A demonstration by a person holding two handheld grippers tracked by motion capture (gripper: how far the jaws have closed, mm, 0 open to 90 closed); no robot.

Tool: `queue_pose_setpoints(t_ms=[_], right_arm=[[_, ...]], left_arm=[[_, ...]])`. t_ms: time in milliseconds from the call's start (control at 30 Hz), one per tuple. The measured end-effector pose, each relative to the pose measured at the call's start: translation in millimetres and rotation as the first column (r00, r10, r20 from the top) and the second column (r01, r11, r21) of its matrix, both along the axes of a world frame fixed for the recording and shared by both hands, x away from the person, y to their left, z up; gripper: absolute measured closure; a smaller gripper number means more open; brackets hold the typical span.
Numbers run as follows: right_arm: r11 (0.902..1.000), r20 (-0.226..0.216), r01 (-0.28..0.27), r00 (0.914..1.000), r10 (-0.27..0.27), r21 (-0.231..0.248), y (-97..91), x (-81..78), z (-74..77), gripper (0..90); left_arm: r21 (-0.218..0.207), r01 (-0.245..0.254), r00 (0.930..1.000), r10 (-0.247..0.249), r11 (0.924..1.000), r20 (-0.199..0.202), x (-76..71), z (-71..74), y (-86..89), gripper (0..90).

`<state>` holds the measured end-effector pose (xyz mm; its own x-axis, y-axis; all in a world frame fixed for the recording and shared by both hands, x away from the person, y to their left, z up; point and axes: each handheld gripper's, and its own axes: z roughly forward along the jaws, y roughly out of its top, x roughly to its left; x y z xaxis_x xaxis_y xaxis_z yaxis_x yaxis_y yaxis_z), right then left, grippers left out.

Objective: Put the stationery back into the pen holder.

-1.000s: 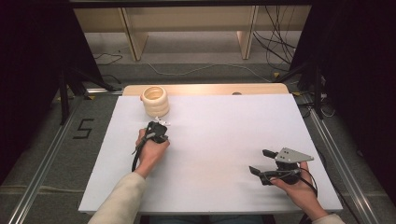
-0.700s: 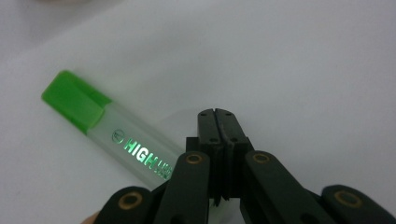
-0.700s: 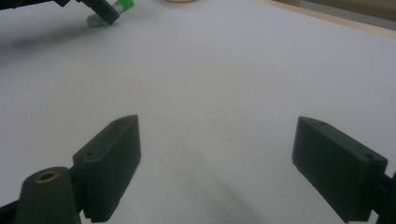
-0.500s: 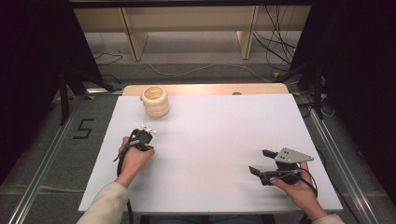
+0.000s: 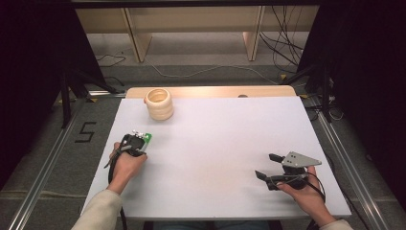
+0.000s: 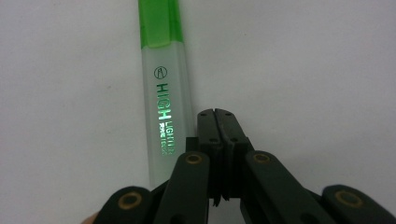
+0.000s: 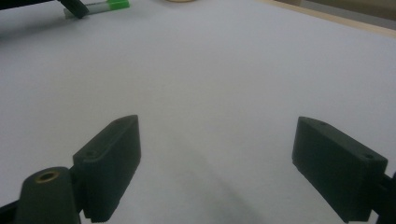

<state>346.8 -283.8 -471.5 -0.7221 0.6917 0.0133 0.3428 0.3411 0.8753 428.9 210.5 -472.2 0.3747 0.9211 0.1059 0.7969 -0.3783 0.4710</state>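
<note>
Claw (image 6: 215, 114) beside translucent green highlighter (image 6: 164, 88).

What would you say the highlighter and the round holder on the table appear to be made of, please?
Highlighter: probably plastic, with a frosted see-through barrel, a glossy green cap end and shiny printed lettering.
Holder: possibly pale wood or bamboo; it looks matte, cream-tan and ribbed in stacked rings. The high view is too coarse to be sure.

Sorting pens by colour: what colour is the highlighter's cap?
Bright green cap, clearest in the left gripper view.
</note>
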Motion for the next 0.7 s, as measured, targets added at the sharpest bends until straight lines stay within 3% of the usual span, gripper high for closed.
queue_pose_setpoints(t_ms=[200, 300, 367, 467, 500, 700], right_arm=[[1.0, -0.002, -0.001, 1.0, 0.001, 0.001, 0.1, 0.3, -0.1, 16.2], [1.0, -0.002, -0.001, 1.0, 0.001, -0.001, -0.1, 0.3, -0.2, 16.2], [1.0, -0.001, -0.002, 1.0, 0.002, -0.001, -0.2, 0.5, -0.3, 16.2], [1.0, -0.002, -0.002, 1.0, 0.002, -0.001, -0.2, 0.6, -0.3, 16.2], [1.0, -0.002, -0.002, 1.0, 0.002, -0.002, 0.0, 0.4, -0.2, 16.2], [1.0, -0.002, -0.002, 1.0, 0.002, -0.002, -0.2, 0.7, -0.4, 16.2]], left_arm=[[-0.009, 0.012, 0.9998, -0.012, 0.9999, 0.017, 7.4, 9.8, -2.1, 72.7], [-0.025, 0.005, 0.9995, -0.004, 0.9997, 0.03, 18.6, 18.0, -1.0, 64.9], [-0.014, -0.01, 0.9994, 0.011, 0.9999, 0.034, 26.8, 19.6, 2.3, 55.8], [-0.018, -0.04, 0.9989, 0.041, 0.999, 0.023, 35.7, 19.4, 5.9, 49.1], [-0.036, -0.047, 0.9989, 0.047, 0.9983, 0.007, 44.8, 18.0, 9.5, 42.9], [-0.04, -0.092, 0.9953, 0.09, 0.995, -0.036, 64.9, 11.5, 13.4, 37.4]])
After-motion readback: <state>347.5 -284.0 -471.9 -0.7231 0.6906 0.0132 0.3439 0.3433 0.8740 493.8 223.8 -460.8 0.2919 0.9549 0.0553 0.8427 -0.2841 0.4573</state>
